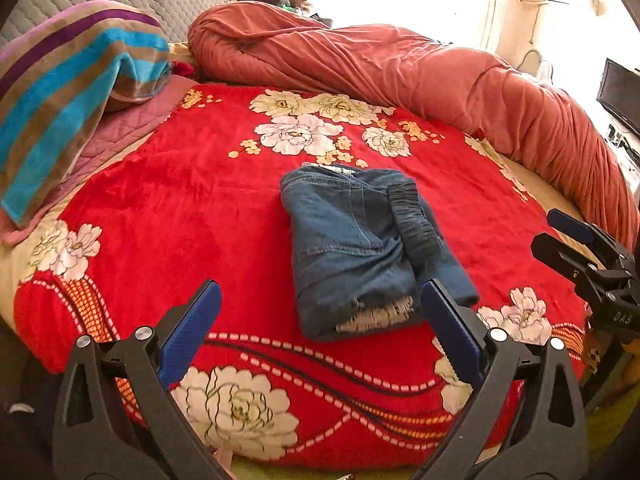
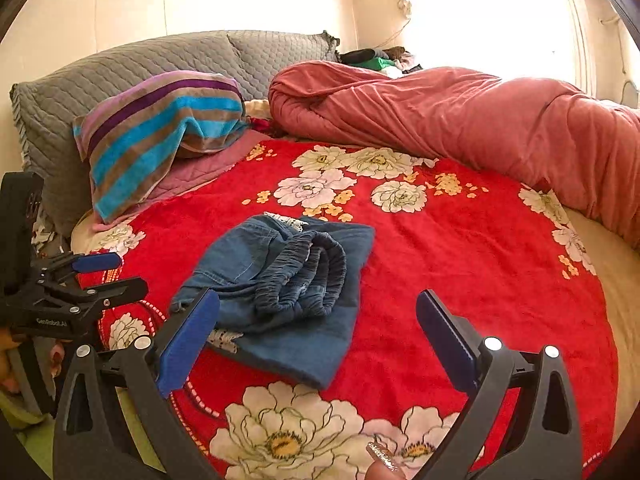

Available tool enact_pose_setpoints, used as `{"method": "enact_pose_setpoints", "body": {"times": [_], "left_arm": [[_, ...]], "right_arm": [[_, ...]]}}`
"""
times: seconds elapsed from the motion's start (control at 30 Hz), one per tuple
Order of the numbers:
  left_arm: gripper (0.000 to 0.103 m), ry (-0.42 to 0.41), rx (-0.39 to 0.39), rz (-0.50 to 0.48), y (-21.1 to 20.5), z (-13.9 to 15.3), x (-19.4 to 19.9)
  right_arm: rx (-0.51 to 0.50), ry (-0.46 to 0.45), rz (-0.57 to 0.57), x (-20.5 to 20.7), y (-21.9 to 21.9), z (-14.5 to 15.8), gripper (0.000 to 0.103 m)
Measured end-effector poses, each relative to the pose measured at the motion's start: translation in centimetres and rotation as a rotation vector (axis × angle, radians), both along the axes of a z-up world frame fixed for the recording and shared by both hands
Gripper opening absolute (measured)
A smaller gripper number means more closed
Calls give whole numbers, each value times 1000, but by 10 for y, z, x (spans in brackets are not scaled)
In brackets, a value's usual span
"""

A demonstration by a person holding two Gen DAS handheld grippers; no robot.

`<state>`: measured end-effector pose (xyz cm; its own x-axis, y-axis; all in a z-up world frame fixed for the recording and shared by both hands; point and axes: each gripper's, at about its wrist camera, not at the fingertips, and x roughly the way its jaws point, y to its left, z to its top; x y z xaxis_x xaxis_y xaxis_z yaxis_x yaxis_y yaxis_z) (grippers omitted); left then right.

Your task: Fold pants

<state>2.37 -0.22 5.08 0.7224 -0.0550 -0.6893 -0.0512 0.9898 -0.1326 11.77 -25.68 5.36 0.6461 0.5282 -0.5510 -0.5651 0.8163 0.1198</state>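
Note:
Blue denim pants (image 1: 352,248) lie folded into a compact bundle on the red floral blanket (image 1: 180,200), with the gathered elastic waistband on top and a frayed white hem at the near end. My left gripper (image 1: 320,290) hovers just short of the bundle, open, with nothing between its blue pads. The right gripper (image 1: 558,236) shows at the right edge, open too. In the right wrist view the pants (image 2: 288,280) lie left of centre. There my right gripper (image 2: 318,298) stands open and empty above their near edge, and the left gripper (image 2: 120,274) is at the far left.
A striped towel (image 2: 160,136) rests on grey quilted pillows (image 2: 120,68) at the head of the bed. A rolled red-pink quilt (image 1: 400,68) runs along the far side. A dark screen (image 1: 620,92) stands at the right. A finger with a decorated nail (image 2: 382,458) shows at the bottom.

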Motion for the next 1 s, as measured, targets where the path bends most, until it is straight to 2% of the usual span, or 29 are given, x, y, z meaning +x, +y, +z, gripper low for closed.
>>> {"method": "enact_pose_setpoints", "body": {"times": [0.33, 0.53, 1.0], "left_arm": [[94, 28, -5, -14, -2, -10, -24], [94, 85, -27, -23, 0, -26, -26], [94, 92, -31, -6, 2, -29, -27]], "right_arm": [[-19, 43, -17, -25, -7, -10, 98], [-52, 178, -69, -26, -4, -36, 98], [-56, 173, -67, -26, -2, -39, 98]]}}
